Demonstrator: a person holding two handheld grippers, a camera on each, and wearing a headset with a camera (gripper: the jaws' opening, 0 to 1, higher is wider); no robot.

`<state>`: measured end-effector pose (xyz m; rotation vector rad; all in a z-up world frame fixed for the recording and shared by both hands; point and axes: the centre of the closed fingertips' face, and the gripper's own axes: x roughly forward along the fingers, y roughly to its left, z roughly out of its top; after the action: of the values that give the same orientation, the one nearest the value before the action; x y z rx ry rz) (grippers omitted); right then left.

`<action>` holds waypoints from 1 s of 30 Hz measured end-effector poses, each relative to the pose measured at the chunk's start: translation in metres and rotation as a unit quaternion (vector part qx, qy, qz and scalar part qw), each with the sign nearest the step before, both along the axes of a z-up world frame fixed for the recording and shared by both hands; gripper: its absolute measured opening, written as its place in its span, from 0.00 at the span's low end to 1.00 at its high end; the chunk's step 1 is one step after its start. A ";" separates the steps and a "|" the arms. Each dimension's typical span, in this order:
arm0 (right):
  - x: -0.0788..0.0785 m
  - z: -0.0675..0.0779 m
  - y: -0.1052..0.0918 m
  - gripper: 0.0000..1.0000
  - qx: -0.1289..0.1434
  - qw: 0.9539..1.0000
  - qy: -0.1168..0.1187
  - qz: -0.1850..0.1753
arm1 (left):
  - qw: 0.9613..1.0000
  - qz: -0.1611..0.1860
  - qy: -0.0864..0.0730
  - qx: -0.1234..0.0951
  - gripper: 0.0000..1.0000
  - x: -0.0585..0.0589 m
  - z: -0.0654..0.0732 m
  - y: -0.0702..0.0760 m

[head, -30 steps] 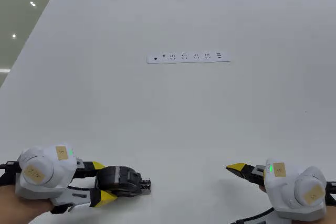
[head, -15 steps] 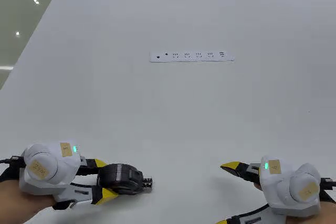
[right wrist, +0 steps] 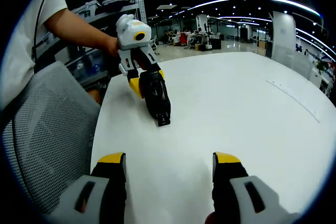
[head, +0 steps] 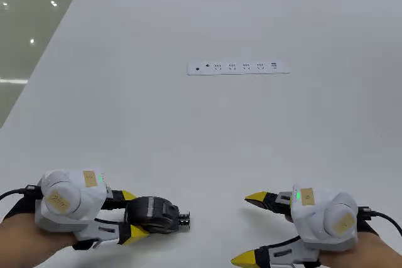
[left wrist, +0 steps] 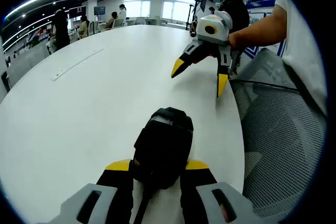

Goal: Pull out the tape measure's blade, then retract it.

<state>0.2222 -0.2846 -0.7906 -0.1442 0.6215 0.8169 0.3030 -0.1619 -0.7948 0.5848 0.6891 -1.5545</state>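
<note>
The left claw (head: 132, 215) is clamped on the tape measure (head: 156, 213), one yellow-tipped jaw on either side of the case's rear half. It sits low on the counter (head: 188, 130), at about 7 o'clock in the head view. The case's mouth faces 3 o'clock, toward the right claw (head: 246, 228). That claw hangs at about 5 o'clock with its jaws wide apart and nothing between them, a clear gap of bare counter away from the tape.

No blade shows outside the case, so I judge the pull-out not yet begun; the step in hand is bringing the right claw to the hook (right wrist: 164, 122). The next move calls for that claw to travel toward 9 o'clock, come down close to the counter and pinch the small end tab. It would then draw toward 3 o'clock while the left claw anchors the case.

The tape measure is a compact black case with rounded shoulders and a narrower nose. It rests on the counter with a small metal hook seated at the mouth. A white power strip (head: 239, 67) lies well apart, toward 12 o'clock.
</note>
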 end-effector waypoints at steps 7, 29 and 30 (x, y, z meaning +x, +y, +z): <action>0.014 -0.007 0.010 0.61 0.004 1.000 -0.010 0.006 | 1.000 -0.001 0.001 0.002 0.32 0.000 0.000 0.000; 0.038 -0.017 0.048 0.40 0.028 0.998 -0.027 0.042 | 1.000 -0.005 0.002 0.006 0.31 -0.001 -0.001 0.000; 0.039 -0.016 0.051 0.39 0.030 0.998 -0.028 0.044 | 1.000 -0.005 0.002 0.006 0.31 -0.001 -0.001 0.000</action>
<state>0.2611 -0.2340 -0.8066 -0.1403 0.5396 0.9128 0.3017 -0.1623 -0.7957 0.5946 0.7004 -1.5624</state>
